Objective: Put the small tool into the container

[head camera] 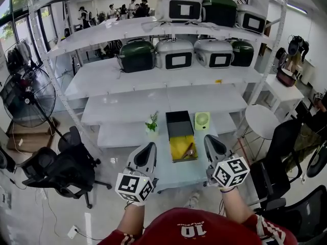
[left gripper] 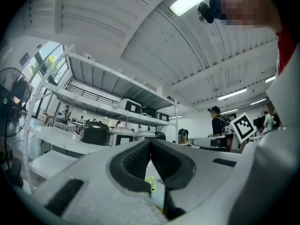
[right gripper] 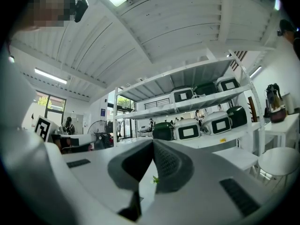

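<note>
Left gripper (head camera: 149, 148) and right gripper (head camera: 210, 139) are held near the body, over the near end of the small table (head camera: 168, 173). Both point far. In each gripper view the fingers are pressed together at the tips with nothing between them: left (left gripper: 150, 142), right (right gripper: 153, 142).

Between the grippers and a little farther, the yellow container (head camera: 178, 146) sits on the table. The small tool (head camera: 189, 150) lies inside it, on the right side. A black box (head camera: 179, 122) touches its far edge; contents can't be seen. The plant (head camera: 152, 122) is left of the box and the small green fan (head camera: 202, 120) right of it.

Farthest is the shelf rack with cookers (head camera: 173, 54).

Only the head view shows the container and tool. The gripper views show only the rack and cookers (right gripper: 188, 131).
</note>
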`<state>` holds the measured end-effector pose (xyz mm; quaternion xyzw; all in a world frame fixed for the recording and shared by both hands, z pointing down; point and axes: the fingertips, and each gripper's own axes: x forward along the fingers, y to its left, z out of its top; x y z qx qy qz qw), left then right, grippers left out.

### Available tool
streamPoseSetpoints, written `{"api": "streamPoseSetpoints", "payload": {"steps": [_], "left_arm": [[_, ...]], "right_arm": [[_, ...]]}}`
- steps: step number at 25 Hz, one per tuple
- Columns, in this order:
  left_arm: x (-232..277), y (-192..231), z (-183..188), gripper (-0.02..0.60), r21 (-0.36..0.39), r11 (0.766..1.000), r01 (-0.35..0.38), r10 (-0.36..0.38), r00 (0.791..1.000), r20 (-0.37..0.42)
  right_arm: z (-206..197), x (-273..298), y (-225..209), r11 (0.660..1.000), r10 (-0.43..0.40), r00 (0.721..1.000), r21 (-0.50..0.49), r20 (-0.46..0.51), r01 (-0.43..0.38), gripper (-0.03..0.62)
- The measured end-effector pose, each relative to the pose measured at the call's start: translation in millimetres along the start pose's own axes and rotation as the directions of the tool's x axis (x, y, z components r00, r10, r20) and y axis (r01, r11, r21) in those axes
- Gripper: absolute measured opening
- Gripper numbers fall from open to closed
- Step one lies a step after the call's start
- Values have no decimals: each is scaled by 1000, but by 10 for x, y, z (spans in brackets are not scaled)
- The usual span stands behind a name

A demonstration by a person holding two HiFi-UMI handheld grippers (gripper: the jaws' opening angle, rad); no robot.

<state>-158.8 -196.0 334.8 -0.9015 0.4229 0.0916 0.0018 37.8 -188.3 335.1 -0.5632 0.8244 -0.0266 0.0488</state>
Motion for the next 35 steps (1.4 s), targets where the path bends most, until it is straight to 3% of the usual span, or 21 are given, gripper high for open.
{"api": "streamPoseSetpoints", "payload": {"steps": [20, 29, 35], "left_arm": [[123, -123, -160, -2, -30, 998, 55, -56, 998, -36], [72, -67, -182, -2, -35, 999, 36, -38, 998, -41], [77, -101, -208, -2, -45, 998, 43, -45, 998, -46]], "right_arm": [[-50, -134, -107, 998, -50, 999, -30, -8, 50, 3], [-74, -95, -52, 999, -30, 999, -35, -18, 29, 3], [-91, -86, -33, 1000, -3, 1000, 17, -24, 3, 3]]}}
